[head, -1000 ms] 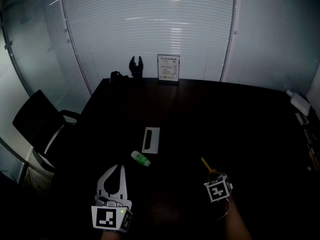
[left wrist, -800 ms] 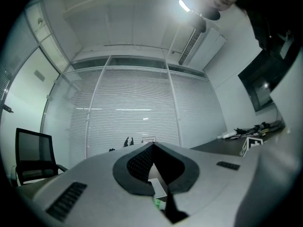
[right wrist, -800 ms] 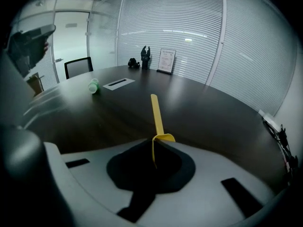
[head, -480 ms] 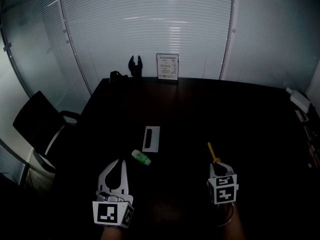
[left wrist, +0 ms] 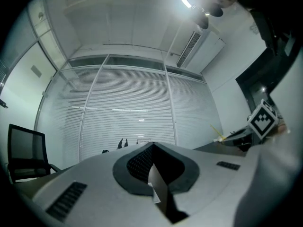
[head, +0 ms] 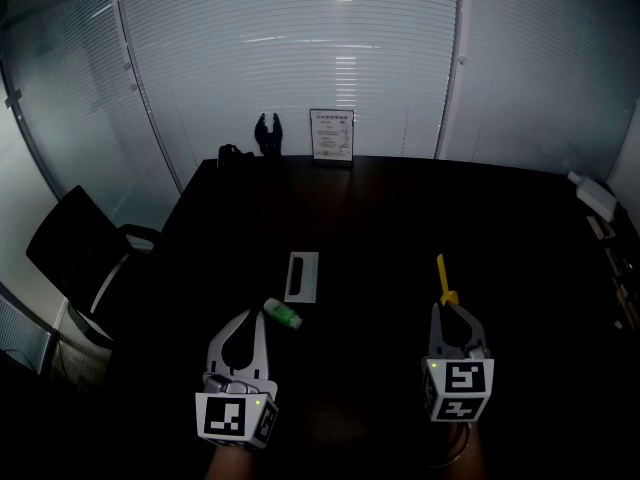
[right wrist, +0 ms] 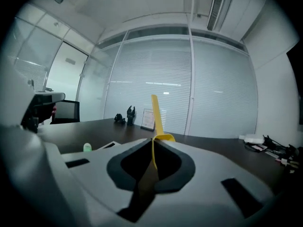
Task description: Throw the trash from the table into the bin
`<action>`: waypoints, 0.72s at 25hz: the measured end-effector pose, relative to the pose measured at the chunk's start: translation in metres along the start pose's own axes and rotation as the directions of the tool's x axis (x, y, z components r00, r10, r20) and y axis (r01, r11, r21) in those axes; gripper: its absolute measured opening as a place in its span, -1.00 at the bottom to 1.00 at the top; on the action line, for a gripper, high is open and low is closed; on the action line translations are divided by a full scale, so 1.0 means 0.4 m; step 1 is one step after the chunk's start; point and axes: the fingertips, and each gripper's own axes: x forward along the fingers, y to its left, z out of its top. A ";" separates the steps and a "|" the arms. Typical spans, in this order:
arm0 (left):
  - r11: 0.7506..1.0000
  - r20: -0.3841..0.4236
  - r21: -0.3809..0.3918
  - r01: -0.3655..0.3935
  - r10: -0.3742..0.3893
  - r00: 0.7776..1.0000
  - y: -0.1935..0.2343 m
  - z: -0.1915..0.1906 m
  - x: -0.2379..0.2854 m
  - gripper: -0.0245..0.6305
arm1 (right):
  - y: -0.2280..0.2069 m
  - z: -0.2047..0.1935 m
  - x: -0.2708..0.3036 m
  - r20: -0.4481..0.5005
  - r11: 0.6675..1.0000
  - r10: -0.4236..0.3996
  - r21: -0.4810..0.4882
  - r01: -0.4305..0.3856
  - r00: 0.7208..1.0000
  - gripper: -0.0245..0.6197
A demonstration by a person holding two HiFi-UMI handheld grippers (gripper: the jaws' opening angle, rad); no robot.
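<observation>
My right gripper (head: 452, 310) (right wrist: 154, 139) hangs above the dark table (head: 400, 218) at the right. It is shut on a yellow strip (head: 443, 278) (right wrist: 156, 115) that sticks out past the jaw tips. At the lower left, my left gripper (head: 247, 315) (left wrist: 152, 145) has its jaws together, with a thin pale scrap (left wrist: 156, 187) pinched in the hollow between them. A small green bottle (head: 282, 314) (right wrist: 87, 147) lies on its side just right of the left gripper's tips. Beyond the bottle lies a flat white packet (head: 302, 276). No bin is in view.
A black chair (head: 78, 251) stands off the table's left edge. At the far edge are a framed sign (head: 331, 136) and a small black object (head: 268, 133). White devices and cables (head: 592, 196) lie along the right edge. Blinds cover the glass wall behind.
My right gripper has risen and tipped toward level, carrying the yellow strip up and slightly right. The left gripper has hardly moved. The bottle and the packet lie as before.
</observation>
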 end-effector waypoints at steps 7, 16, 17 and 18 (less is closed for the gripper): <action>0.999 0.009 0.006 0.031 -0.032 0.999 -0.027 0.009 0.013 -0.93 | 0.033 0.108 -0.076 0.170 0.998 -0.061 -0.005 0.063 0.984 -0.87; 0.997 0.054 0.003 0.080 -0.080 0.995 -0.057 0.062 0.013 -0.93 | 0.044 0.154 -0.163 0.230 0.996 -0.084 -0.003 0.087 0.970 -0.87; 0.997 0.058 -0.001 0.083 -0.083 0.995 -0.059 0.065 0.006 -0.93 | 0.046 0.156 -0.176 0.236 0.996 -0.088 -0.005 0.092 0.968 -0.87; 0.996 0.061 -0.003 0.086 -0.086 0.994 -0.062 0.068 -0.003 -0.93 | 0.048 0.158 -0.189 0.242 0.995 -0.094 -0.006 0.098 0.966 -0.87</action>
